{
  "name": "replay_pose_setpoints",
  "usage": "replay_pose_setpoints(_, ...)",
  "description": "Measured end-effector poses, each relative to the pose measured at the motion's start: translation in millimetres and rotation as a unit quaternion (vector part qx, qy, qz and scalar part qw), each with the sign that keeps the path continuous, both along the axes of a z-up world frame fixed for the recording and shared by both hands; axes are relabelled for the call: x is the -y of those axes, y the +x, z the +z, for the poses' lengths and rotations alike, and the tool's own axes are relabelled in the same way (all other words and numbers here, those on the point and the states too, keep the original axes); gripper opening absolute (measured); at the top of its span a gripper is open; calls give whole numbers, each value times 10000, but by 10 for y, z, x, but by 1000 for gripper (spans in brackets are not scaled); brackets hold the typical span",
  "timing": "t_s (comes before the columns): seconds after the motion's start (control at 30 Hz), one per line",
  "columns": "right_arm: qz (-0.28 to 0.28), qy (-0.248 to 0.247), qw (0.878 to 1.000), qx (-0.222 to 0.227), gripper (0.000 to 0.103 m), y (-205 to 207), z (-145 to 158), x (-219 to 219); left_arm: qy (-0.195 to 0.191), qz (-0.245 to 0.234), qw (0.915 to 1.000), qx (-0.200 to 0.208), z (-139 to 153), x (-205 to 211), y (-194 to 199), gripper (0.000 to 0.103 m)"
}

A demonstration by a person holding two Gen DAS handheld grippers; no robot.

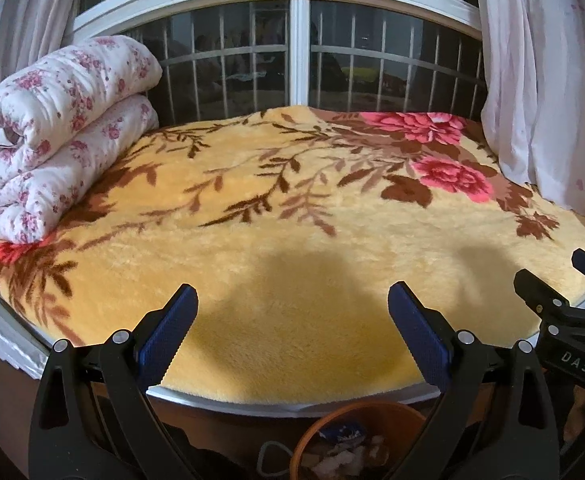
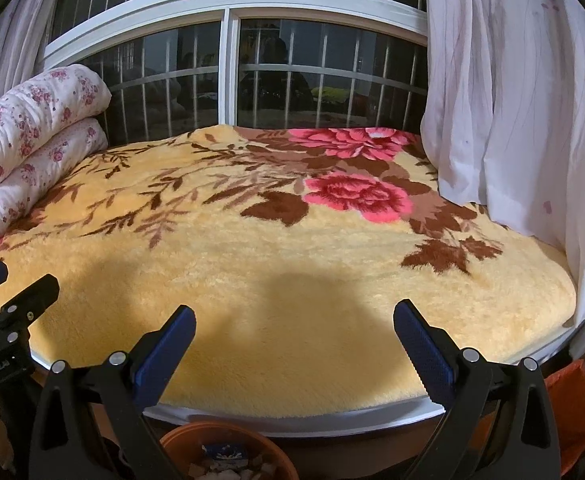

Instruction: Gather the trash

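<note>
My left gripper (image 1: 292, 300) is open and empty, held over the near edge of a yellow flowered blanket (image 1: 292, 216). My right gripper (image 2: 294, 320) is open and empty too, beside it over the same blanket (image 2: 276, 264). An orange bin (image 1: 356, 412) with scraps of trash inside stands below the bed's edge, under the grippers; it also shows in the right wrist view (image 2: 196, 432). The right gripper shows at the right edge of the left wrist view (image 1: 548, 280). No loose trash shows on the blanket.
A folded white quilt with pink flowers (image 1: 48, 132) lies at the back left of the bed. A barred window (image 1: 300, 48) runs behind it. White curtains (image 2: 512, 100) hang at the right. An orange object (image 2: 572, 400) sits low at the right.
</note>
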State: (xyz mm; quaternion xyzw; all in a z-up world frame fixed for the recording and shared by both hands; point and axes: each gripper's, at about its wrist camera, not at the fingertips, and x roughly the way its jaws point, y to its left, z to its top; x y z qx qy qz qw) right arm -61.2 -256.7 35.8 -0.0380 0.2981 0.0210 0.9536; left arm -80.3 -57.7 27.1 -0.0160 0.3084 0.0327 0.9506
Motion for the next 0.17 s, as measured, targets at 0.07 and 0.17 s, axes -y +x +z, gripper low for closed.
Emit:
replay_pose_setpoints(0.07, 2, 13, 10000, 2, 98, -2, -1, 4, -97, -8, 9999, -51, -18, -26, 10, 93)
replay_pose_setpoints(0.17, -12, 21, 10000, 1, 97, -3, -15, 17, -186, 19, 9998, -117, -43, -62, 26, 93)
